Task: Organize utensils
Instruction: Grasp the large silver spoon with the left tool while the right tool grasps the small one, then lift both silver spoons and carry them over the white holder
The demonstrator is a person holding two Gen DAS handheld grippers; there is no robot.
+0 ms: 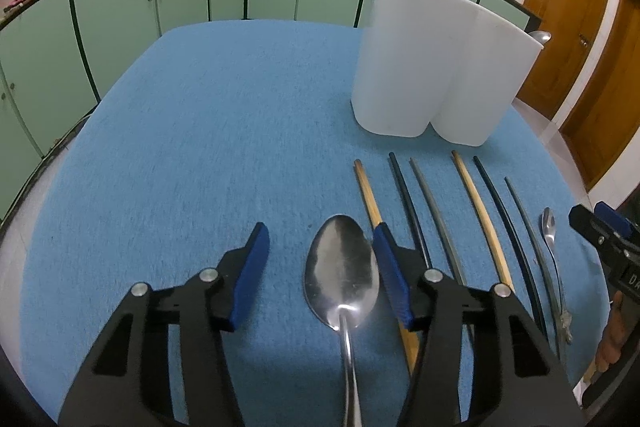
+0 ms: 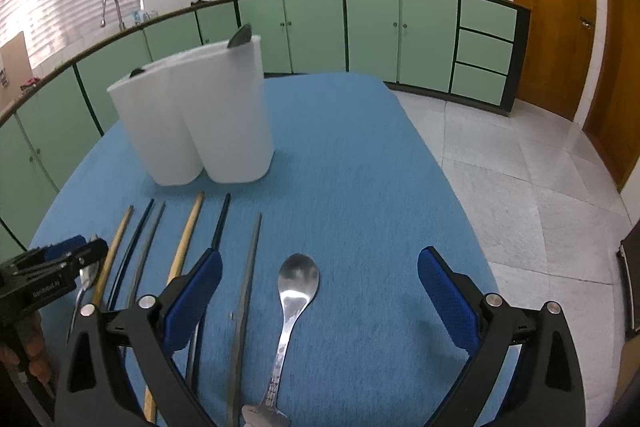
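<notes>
A large metal spoon (image 1: 342,271) lies on the blue table cloth (image 1: 208,131) between the fingers of my open left gripper (image 1: 320,247). To its right lie several chopsticks (image 1: 476,199), wooden, black and grey, side by side. A smaller metal spoon (image 2: 298,287) lies between the fingers of my open right gripper (image 2: 320,279); it shows in the left wrist view (image 1: 549,227) too. A white two-compartment utensil holder (image 1: 436,67) stands behind the chopsticks, with a spoon (image 2: 240,35) sticking out of one compartment. The holder shows in the right wrist view (image 2: 200,123) as well.
The left gripper (image 2: 60,267) appears at the left edge of the right wrist view, the right gripper (image 1: 604,239) at the right edge of the left wrist view. Green kitchen cabinets (image 2: 360,27) run behind the table. Tiled floor (image 2: 520,179) lies to the right.
</notes>
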